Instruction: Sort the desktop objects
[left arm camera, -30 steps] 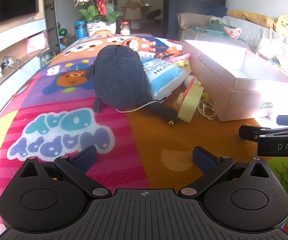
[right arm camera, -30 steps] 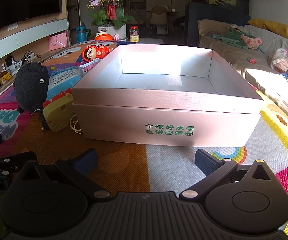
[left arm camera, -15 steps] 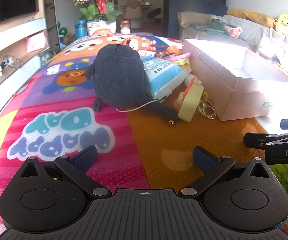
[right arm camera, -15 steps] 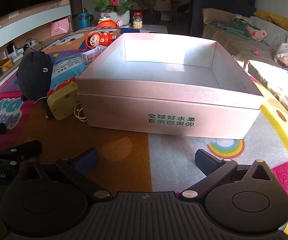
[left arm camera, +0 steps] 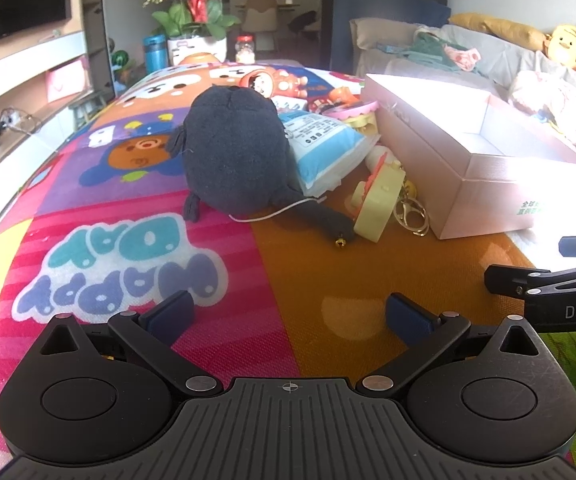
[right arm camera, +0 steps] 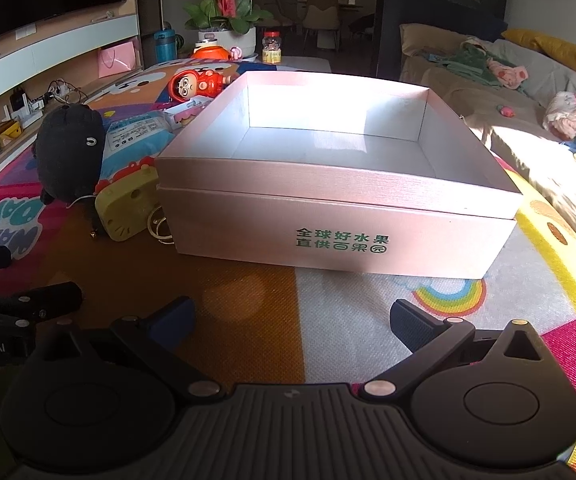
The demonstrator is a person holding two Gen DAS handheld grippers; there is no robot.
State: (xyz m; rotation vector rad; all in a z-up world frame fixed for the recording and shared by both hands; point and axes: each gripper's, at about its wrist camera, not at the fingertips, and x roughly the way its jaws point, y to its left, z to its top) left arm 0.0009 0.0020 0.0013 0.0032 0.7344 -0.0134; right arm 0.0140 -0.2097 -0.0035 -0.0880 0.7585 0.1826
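Operator: Plush toy (left arm camera: 233, 152), dark, lies left of the pink box (right arm camera: 340, 204), against the blue packet (left arm camera: 320, 144). Handling?

Manual: Judge it soft, light and non-fragile. You should pinch the rounded body, not the thin tail. Left gripper (left arm camera: 288, 316) and right gripper (right arm camera: 290, 322) both hover spread wide, holding nothing.

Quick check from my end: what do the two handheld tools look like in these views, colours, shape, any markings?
Both match: black ribbed body, two round black discs, silver pivot pins, angled black arms ending in dark blue pads. The left tool has a small crosshair mark. Seen from it, the right tool reads "DAS" in white; the right wrist view shows "obot.AI" on the left one.
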